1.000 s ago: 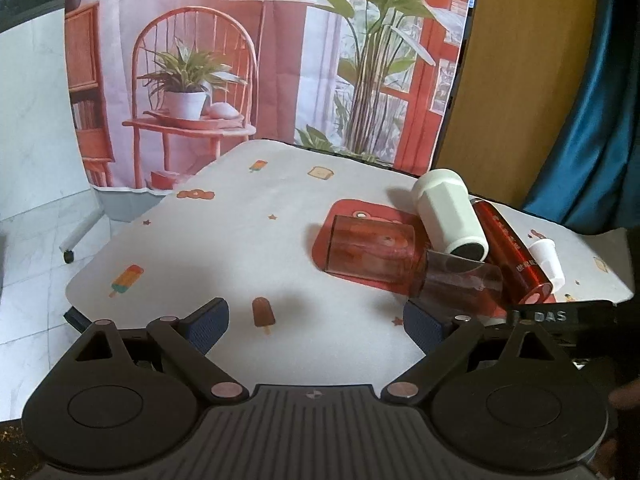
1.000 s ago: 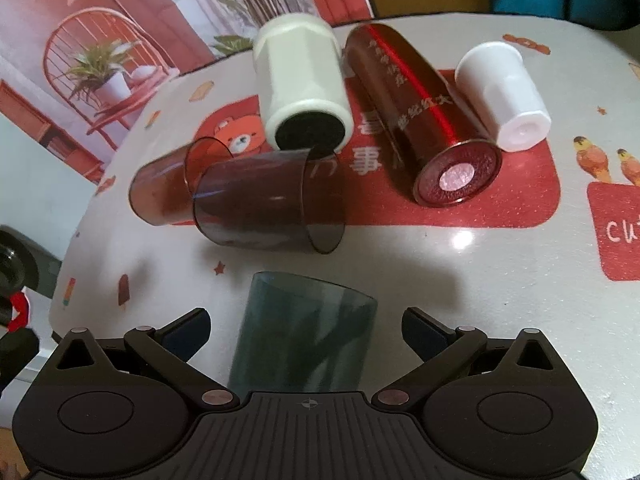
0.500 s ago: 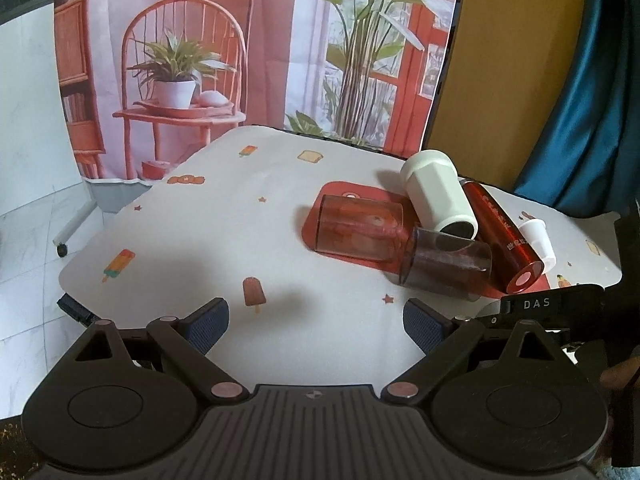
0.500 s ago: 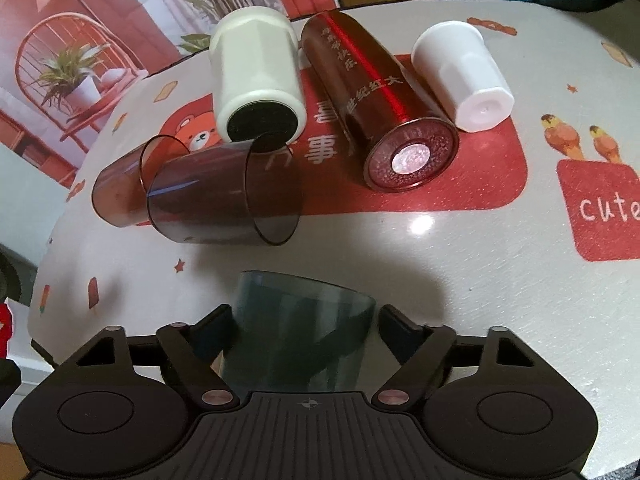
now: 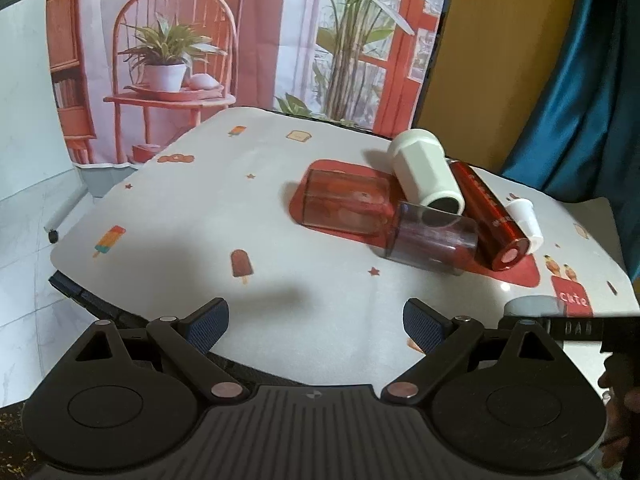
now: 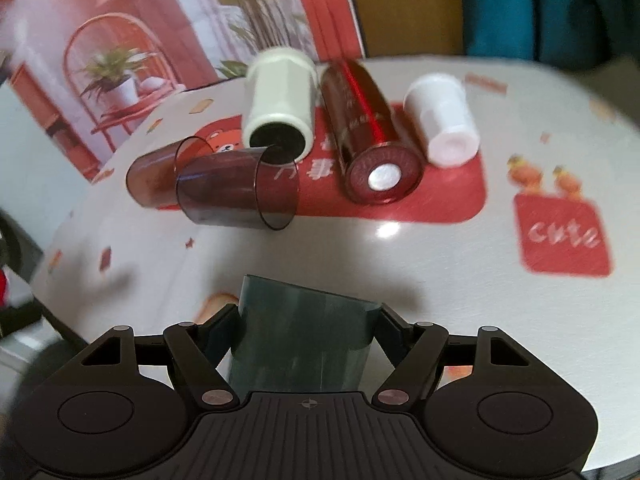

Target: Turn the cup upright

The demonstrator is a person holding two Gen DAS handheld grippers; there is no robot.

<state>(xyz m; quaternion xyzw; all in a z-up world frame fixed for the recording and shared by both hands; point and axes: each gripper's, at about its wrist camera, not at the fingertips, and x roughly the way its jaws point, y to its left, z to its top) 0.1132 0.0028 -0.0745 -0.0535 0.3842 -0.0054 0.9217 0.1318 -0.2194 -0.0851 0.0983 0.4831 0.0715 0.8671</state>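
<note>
My right gripper (image 6: pixel 306 322) is shut on a dark green translucent cup (image 6: pixel 302 340) and holds it tilted just above the table's near edge. Part of that cup shows in the left wrist view (image 5: pixel 528 306). Several cups lie on their sides on the red mat (image 6: pixel 452 196): a smoky translucent cup (image 6: pixel 236 194), a reddish translucent cup (image 6: pixel 150 178), a cream cup (image 6: pixel 280 102), a shiny red cup (image 6: pixel 368 132) and a small white cup (image 6: pixel 444 120). My left gripper (image 5: pixel 314 320) is open and empty over the table's left front part.
The table (image 5: pixel 224 200) has a patterned white cloth, and its left edge (image 5: pixel 68 276) drops to a tiled floor. A printed backdrop (image 5: pixel 240 40) hangs behind it, with a teal curtain (image 5: pixel 592 100) at the right.
My right gripper closed its fingers onto the green cup and drew back a little from the lying cups. My left gripper pulled back and rose slightly, staying open.
</note>
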